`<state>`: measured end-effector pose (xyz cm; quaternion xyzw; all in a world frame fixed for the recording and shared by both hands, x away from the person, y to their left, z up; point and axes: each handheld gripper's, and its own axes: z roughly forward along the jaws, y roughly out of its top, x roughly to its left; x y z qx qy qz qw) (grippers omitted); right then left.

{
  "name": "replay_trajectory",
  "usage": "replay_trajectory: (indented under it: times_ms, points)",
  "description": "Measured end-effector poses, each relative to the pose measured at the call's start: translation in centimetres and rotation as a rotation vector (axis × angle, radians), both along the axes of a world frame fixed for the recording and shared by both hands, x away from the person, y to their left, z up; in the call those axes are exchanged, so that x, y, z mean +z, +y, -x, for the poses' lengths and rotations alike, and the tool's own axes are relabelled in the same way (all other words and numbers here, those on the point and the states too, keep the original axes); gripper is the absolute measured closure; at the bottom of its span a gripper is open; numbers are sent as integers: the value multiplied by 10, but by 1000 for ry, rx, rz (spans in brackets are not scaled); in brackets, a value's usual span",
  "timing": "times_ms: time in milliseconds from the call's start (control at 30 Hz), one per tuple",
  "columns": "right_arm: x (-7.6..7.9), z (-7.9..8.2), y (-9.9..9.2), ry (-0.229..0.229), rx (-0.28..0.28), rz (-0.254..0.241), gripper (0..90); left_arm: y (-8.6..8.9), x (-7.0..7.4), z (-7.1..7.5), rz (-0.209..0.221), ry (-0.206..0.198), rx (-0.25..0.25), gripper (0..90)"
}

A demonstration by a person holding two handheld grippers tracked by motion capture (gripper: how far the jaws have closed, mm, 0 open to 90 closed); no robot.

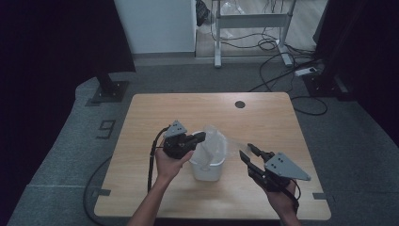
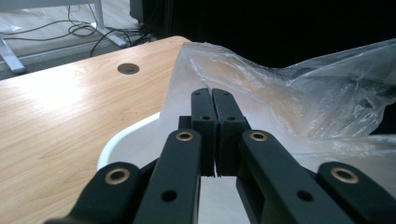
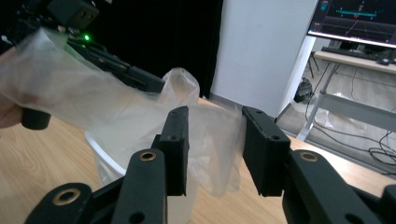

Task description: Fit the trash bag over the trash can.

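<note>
A small white bin [image 1: 207,169] stands on the wooden table [image 1: 155,113], lined with a clear plastic bag [image 1: 214,141] whose film rises above the rim. My left gripper [image 1: 201,137] reaches in over the bin's left rim. In the left gripper view its jaws [image 2: 213,93] are pressed together, seemingly pinching the bag's film [image 2: 280,93] at their tips. My right gripper [image 1: 247,151] hovers to the right of the bin. In the right gripper view it [image 3: 215,116] stands open, and a loose flap of the bag [image 3: 93,107] hangs just beyond the gap, with neither pad touching it.
A round cable hole [image 1: 240,104] sits near the table's far edge. Beyond the table are a grey desk frame [image 1: 249,21], loose cables [image 1: 277,70] on the floor and black curtains. A monitor [image 3: 359,18] glows at the upper right of the right gripper view.
</note>
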<state>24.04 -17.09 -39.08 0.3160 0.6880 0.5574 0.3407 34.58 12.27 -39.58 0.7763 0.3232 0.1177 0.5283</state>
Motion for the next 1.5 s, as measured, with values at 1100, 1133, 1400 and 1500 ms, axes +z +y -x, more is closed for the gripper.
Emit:
replay_trajectory:
  times_ms: [1100, 1133, 1400, 1500]
  points:
    - [33, -5, 32, -20, 109, -56, 606, -2, -5, 3, 13, 11, -6, 887]
    - [33, -5, 32, -20, 109, -56, 606, -3, -5, 3, 13, 11, -5, 887]
    - [27, -6, 36, 16, 124, -29, 606, -3, -8, 3, 19, 17, -9, 886]
    - [15, -18, 41, 66, 129, -34, 606, -3, -9, 4, 18, 17, -7, 886]
